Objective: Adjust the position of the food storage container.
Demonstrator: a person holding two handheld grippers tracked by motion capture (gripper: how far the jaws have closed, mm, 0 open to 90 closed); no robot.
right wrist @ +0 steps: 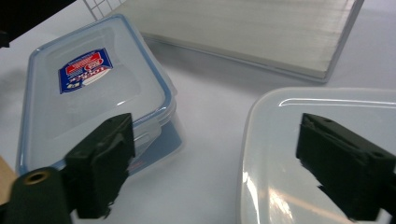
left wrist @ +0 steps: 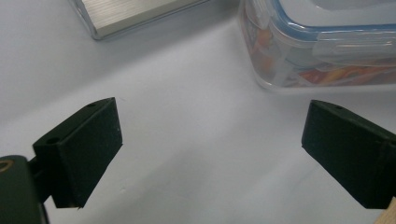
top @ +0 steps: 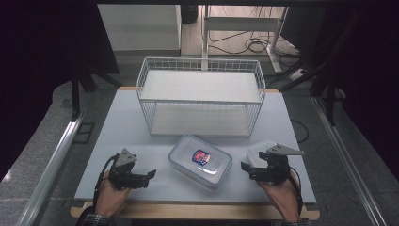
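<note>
A large clear lidded container with a blue seal and a red-and-blue label lies at the table's front middle. In the right gripper view it lies at the left. A smaller clear container stands to its right, partly hidden by my right gripper. That gripper is open, one jaw above the small container's lid and the other beside the large one. Left of the large container, my left gripper points at it. Its jaws stand wide open over bare table, with the container's corner just ahead.
A white wire basket with a solid floor stands at the back middle of the white table. Its base edge lies beyond the left jaws, and the same base runs behind both containers. Bare table lies at the far left and right.
</note>
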